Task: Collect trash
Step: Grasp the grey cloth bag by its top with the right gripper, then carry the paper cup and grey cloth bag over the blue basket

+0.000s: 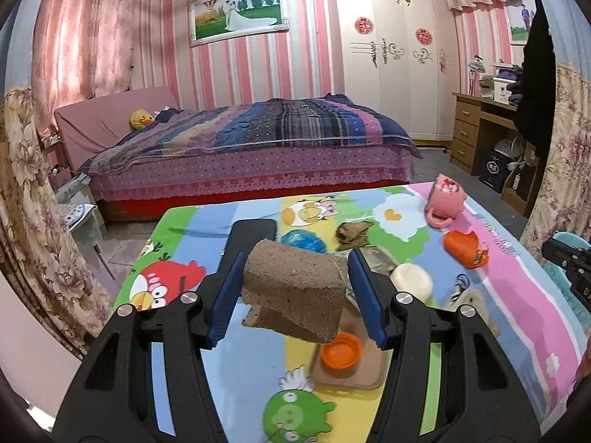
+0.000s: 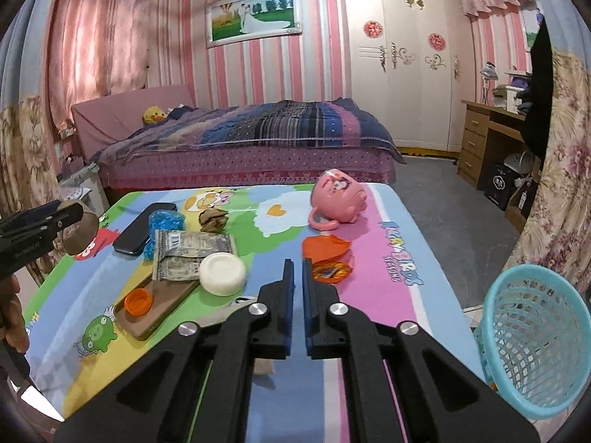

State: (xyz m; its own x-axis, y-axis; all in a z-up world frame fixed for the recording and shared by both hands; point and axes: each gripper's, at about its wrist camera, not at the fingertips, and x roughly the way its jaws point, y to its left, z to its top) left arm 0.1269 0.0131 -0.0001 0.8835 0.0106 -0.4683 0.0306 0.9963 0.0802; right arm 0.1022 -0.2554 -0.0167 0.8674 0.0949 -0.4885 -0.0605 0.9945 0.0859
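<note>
Between your left gripper (image 1: 295,277) fingers sits a brown cardboard tube (image 1: 295,291), lifted clear above the cartoon-print table (image 1: 236,361); the blue pads (image 1: 225,295) stand at either end of it, though the left pad shows a sliver of gap, so you cannot tell how firmly it is pinched. Your right gripper (image 2: 298,295) hangs over the table's near edge with its jaws drawn narrow, almost touching, and nothing between them.

Below the tube lies an orange bottle cap (image 1: 340,350) on a brown phone-like slab (image 1: 354,376). Just beyond are a white round lid (image 2: 222,274), touching a crumpled silver wrapper (image 2: 190,256), then a blue crumpled wrapper (image 2: 164,221) beside a dark phone (image 2: 144,234), and a brown paper wad (image 2: 212,219). An orange wrapper (image 2: 327,258) lies just ahead of your right fingertips, with a tipped pink mug (image 2: 338,199) farther back. At the table's right edge stands a light blue mesh basket (image 2: 532,339), well apart from the tube.
</note>
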